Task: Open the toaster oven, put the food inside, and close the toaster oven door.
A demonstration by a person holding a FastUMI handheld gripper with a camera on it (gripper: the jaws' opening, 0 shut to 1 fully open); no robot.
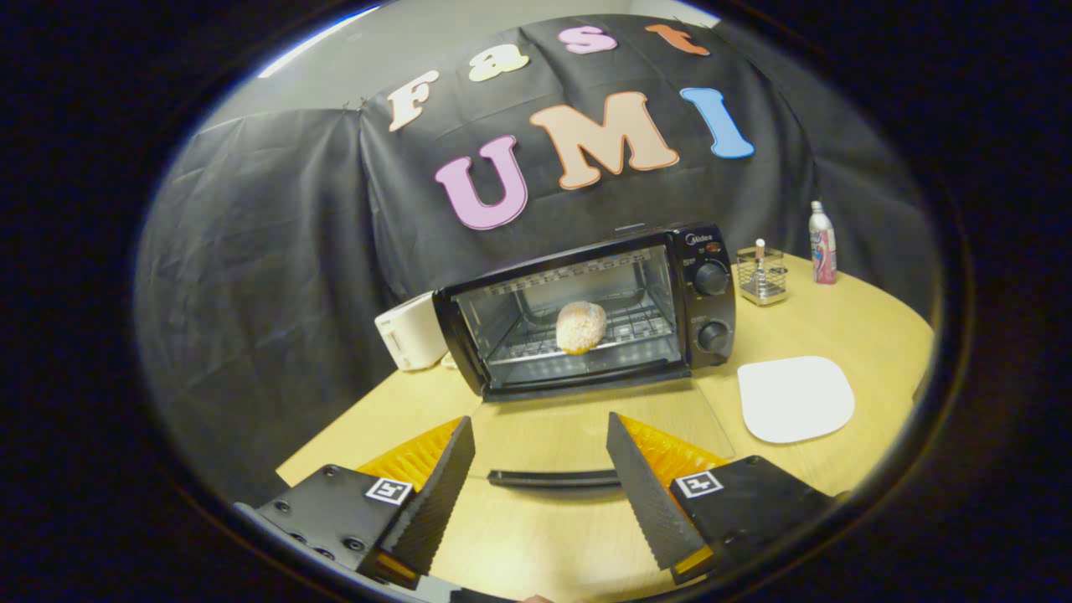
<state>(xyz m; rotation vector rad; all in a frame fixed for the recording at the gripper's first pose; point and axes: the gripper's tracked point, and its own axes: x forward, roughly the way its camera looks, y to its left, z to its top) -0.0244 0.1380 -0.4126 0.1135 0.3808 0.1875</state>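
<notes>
A black toaster oven (pixel 708 293) stands on the wooden table (pixel 837 327) beyond my fingers, its two knobs on the right side. Its glass door (pixel 603 423) lies folded down flat toward me, and the door's black handle (pixel 553 478) sits between my fingertips. A round sugared bun (pixel 580 326) rests on the wire rack inside the oven. My gripper (pixel 540 469) is open, fingers spread wide on either side of the handle, with nothing pressed between them.
A white plate (pixel 794 399) lies on the table to the right of the door. A white toaster (pixel 410 332) stands to the left of the oven. Behind on the right are a small wire rack (pixel 761 275) and a bottle (pixel 822 244).
</notes>
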